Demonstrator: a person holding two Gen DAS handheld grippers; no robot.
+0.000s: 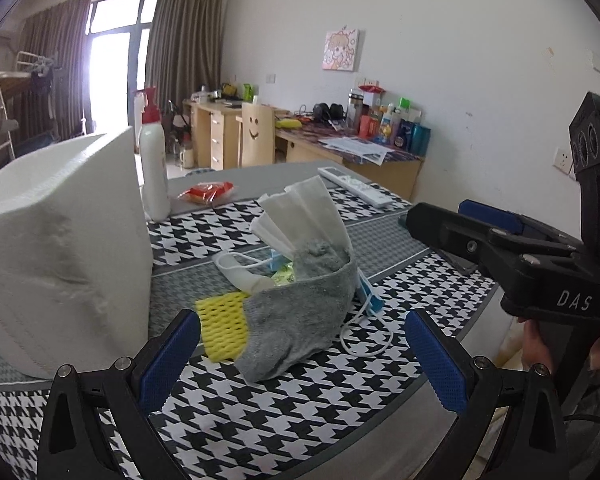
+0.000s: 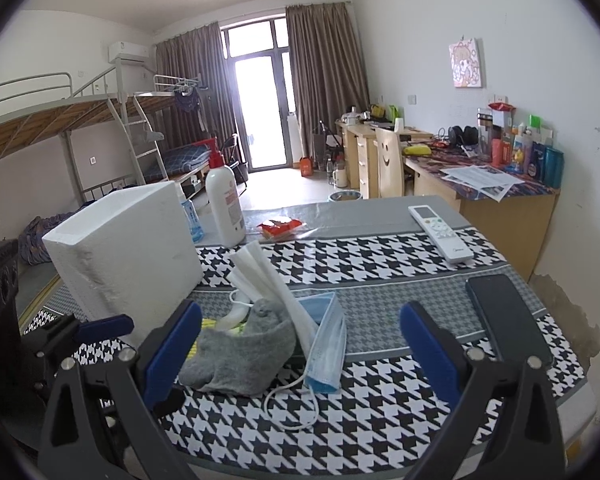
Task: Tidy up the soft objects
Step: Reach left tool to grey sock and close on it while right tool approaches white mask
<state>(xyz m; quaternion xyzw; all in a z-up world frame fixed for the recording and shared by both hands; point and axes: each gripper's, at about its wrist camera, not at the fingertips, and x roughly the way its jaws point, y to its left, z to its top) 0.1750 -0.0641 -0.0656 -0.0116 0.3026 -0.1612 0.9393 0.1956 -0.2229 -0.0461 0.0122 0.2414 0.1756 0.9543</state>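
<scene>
While empty, hand-held grippers (image 1: 302,364) (image 2: 300,354) wide apart.

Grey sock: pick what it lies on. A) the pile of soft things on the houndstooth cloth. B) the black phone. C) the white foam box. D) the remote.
A: the grey sock drapes over the pile, against the yellow foam net and face masks, apart from the white foam box.

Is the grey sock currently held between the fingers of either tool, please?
No, the grey sock lies loose on the pile, and both tools are open.
</scene>
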